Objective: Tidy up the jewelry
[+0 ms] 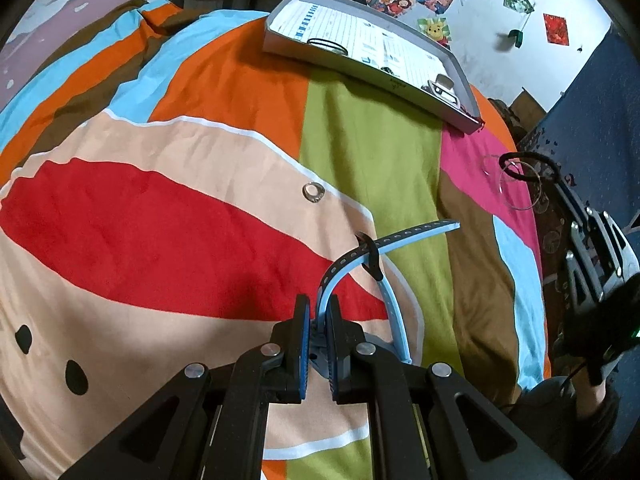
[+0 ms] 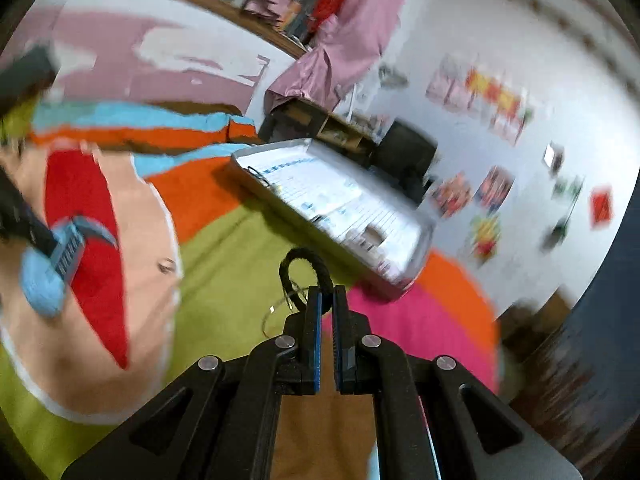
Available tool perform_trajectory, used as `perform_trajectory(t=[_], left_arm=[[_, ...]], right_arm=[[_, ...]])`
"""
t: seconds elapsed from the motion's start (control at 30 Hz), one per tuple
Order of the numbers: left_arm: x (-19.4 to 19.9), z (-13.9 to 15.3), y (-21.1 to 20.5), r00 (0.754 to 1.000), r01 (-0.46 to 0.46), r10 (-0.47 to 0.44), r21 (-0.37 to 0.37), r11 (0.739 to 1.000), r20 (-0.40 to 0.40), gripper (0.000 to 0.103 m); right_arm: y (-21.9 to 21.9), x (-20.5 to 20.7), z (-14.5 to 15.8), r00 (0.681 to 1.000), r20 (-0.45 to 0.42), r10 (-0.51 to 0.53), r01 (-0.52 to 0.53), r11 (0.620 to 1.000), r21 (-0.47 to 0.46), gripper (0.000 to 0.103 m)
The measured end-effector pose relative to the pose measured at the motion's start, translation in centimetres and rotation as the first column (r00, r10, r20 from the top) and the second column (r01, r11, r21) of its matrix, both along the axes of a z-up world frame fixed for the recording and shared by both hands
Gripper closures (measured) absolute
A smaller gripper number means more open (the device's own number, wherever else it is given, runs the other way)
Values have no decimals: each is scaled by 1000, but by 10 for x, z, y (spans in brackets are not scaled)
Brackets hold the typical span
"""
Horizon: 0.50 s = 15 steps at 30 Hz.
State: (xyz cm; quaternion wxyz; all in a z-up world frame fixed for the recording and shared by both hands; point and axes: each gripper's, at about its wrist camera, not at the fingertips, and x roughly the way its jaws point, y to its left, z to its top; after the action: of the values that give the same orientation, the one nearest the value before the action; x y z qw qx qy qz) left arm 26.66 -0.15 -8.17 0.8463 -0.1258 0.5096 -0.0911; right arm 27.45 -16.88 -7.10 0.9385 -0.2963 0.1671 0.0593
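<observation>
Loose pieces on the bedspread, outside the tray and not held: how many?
3, possibly more hidden: a clear ring on the peach patch, a thin bangle and a smaller hoop on the pink patch near the right tool.

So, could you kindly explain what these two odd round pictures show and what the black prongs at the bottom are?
Each picture comes from a fisheye camera mounted on a handheld two-finger gripper; a person carries one in each hand. The left gripper is clamped on a light blue perforated watch strap. The right gripper pinches a black braided loop, with thin wire bangles hanging nearby; its picture is blurred. Below lies a colourful patchwork bedspread, with a small clear ring on it. Further back sits a shallow grey tray lined with printed paper, holding a few pieces already.
</observation>
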Motion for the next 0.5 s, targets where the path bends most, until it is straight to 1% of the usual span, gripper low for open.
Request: perform_trajectory(t=[0.03,0.07,0.13,0.2,0.27,0.33,0.37,0.4,0.43,0.5], left_arm=[[0,0,1,1000,-2,2,-2,1000,1,96],[1,0,1,1000,-4,4,-4,1000,1,96],[2,0,2,1000,-7,7,-9,1000,-2,96],[6,1,3,1000,-10,10,-12,1000,-5,96],[10,1,4,1000,-18,18,-22,1000,-8,96],[13,1,7,1000,-29,29,-41,999,-8,96],[14,1,8,999,-35,34,-48,998,-8,96],[14,-1,8,999,-37,36,-47,998,-10,96],[14,-2,8,999,-37,36,-44,998,-15,96],[15,-8,9,999,-40,39,-39,998,-31,96]], right_arm=[[7,-4,0,999,32,4,-2,999,-54,98],[13,-6,1,999,45,9,-6,996,-85,98],[22,-10,2,999,38,20,-16,993,-114,98],[22,-8,5,1000,10,29,-28,996,-86,98],[18,-5,10,999,-13,36,-37,999,-29,98],[10,5,13,996,-68,56,-50,995,83,98],[3,14,16,986,-142,83,-55,979,195,98],[-6,21,11,976,-192,103,-49,963,265,98],[-14,34,5,944,-290,159,-38,922,385,98],[-24,50,-9,886,-402,232,9,858,513,98]])
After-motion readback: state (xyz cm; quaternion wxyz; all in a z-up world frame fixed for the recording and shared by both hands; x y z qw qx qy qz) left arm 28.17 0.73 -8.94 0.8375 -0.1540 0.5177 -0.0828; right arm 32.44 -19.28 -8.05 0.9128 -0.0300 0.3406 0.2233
